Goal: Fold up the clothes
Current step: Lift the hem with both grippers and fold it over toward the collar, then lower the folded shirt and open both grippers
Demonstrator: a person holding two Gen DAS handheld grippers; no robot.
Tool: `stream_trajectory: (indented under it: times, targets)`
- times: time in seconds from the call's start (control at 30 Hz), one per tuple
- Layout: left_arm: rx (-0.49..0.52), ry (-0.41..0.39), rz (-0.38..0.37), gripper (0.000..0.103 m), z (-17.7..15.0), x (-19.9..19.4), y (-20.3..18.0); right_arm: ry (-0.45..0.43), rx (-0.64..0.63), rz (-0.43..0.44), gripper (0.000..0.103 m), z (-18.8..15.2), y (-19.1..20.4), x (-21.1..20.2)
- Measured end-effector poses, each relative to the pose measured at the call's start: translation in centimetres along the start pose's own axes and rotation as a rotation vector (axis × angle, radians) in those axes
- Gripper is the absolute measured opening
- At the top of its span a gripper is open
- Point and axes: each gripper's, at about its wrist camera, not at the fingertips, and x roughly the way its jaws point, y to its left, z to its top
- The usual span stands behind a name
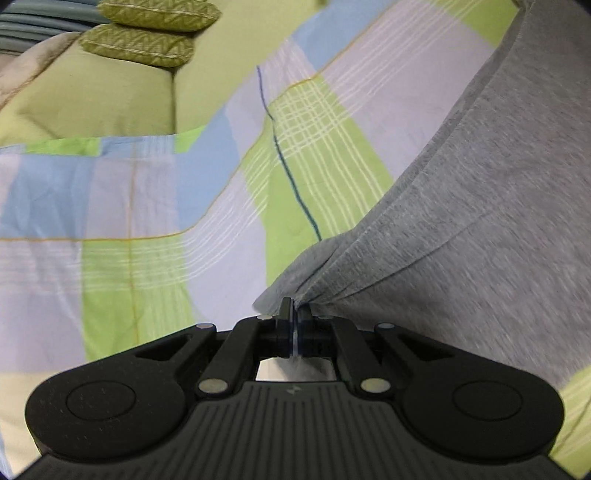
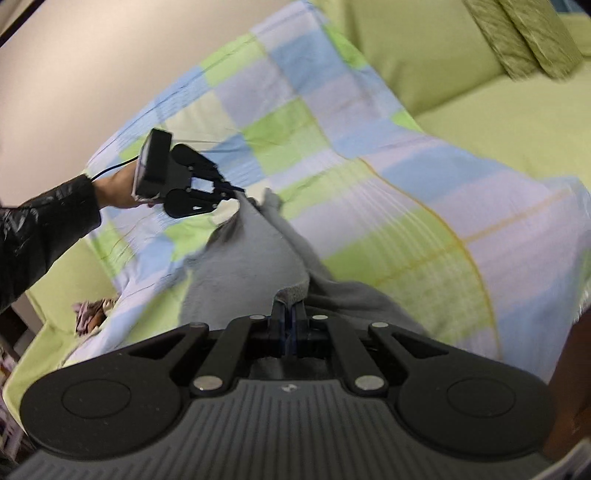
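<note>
A grey garment (image 1: 480, 206) hangs stretched above a checked blanket (image 1: 155, 206). My left gripper (image 1: 294, 306) is shut on one bunched corner of it, the cloth fanning away to the right. In the right wrist view my right gripper (image 2: 290, 306) is shut on another edge of the grey garment (image 2: 251, 269), which runs taut to the left gripper (image 2: 236, 192) farther off. A hand in a black sleeve (image 2: 44, 229) holds that left gripper.
The checked blanket (image 2: 369, 184) in blue, lilac and green covers a green sofa (image 2: 498, 122). Two patterned green cushions (image 1: 147, 33) lie at the sofa's far end. A small crumpled patterned cloth (image 2: 92, 314) sits at the left edge, by a pale wall (image 2: 92, 74).
</note>
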Motion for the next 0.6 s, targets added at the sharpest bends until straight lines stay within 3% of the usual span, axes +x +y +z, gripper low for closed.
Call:
stream_trajectory:
  times: [0.27,0.37,0.5,0.6]
  targets:
    - [-0.068,0.059,-0.012,0.001,0.6,3.2,-0.2,0.016,0.123,-0.047,0.001,-1.2,-3.8,1.0]
    - [-0.091,0.089,0.001,0.009,0.0,4.1,-0.6,0.058,0.157,-0.073,0.002,-1.5,-4.9,2.0]
    - [-0.231,0.095,0.032,0.024,-1.9,3.1,0.4,0.074,0.138,-0.149,0.005,-1.7,-5.4,2.2]
    - [-0.409,0.076,0.072,0.024,-4.5,-0.1,0.5,0.04,0.113,-0.207,0.005,-1.5,-5.2,1.0]
